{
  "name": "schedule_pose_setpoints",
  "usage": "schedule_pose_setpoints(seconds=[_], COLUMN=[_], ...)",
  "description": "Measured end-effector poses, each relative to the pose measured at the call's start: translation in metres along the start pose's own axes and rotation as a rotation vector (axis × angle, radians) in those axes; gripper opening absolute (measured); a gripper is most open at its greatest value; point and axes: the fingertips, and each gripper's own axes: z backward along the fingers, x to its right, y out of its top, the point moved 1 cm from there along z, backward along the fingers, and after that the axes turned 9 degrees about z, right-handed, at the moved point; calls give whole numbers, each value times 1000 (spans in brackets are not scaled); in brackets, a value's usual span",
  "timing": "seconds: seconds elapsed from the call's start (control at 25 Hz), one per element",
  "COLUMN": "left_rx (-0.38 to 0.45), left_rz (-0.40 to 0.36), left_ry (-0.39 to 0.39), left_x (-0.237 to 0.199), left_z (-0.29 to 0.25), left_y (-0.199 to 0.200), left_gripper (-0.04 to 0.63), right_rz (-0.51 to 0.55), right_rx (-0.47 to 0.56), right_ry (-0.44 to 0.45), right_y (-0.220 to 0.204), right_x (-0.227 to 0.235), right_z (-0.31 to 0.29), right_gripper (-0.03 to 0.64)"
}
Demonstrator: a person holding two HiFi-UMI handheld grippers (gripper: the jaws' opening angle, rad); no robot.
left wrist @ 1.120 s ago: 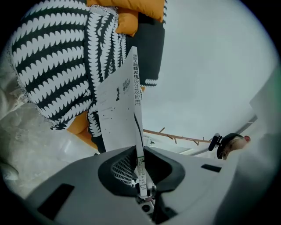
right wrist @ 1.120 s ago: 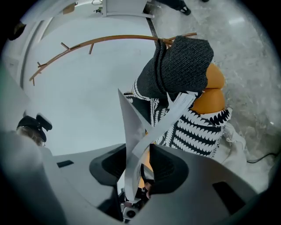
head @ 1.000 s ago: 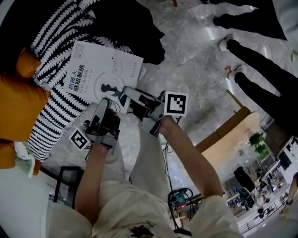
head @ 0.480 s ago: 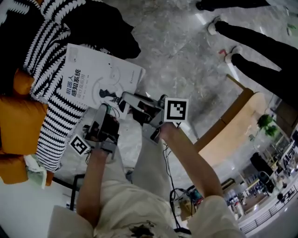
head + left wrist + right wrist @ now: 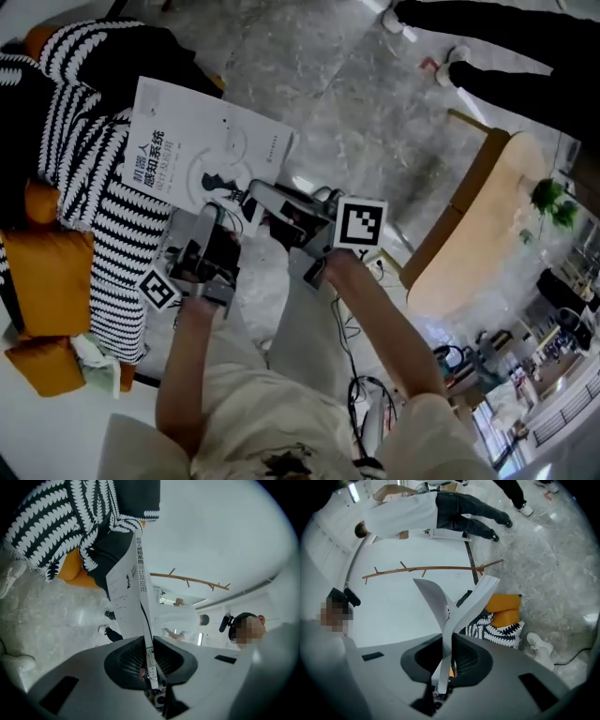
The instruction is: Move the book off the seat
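Seen from the head view, the left tool is clamping the book's near edge at 6 o'clock, with its jaws shut flat on the cover. The right tool is pinching the same edge just beside it, toward 4 o'clock, and the pages are splaying above its jaws. The book is hanging face up in the air, carried by the two tools alone. Farther off, toward 9 o'clock, the striped throw is draping the orange seat below the book. By this judgement the book is already riding clear of the seat, and only carrying it over the marble floor and setting it down is remaining.
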Motion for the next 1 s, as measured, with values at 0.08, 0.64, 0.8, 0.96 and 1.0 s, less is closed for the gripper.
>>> schedule_pose_setpoints(seconds=[0.08, 0.64, 0.8, 0.96, 1.0], left_rx=[1, 69, 44, -29, -42], left_rz=[2, -14, -21, 1, 3], left_ry=[-1, -33, -33, -9, -4], left_x=[-1, 0, -1, 2, 3], left_z=[1, 3, 1, 2, 2], left_y=[0, 0, 3, -4, -5], left_gripper=[54, 54, 54, 54, 54], right_rz=[-6, 5, 0, -3, 3], right_rx=[1, -72, -43, 42, 54], right_ry=[3, 32, 32, 25, 24], right_y=[-1, 0, -1, -7, -8], right_x=[0, 1, 4, 0, 0], right_z=[0, -5, -4, 8, 10], right_gripper=[49, 49, 49, 49, 49])
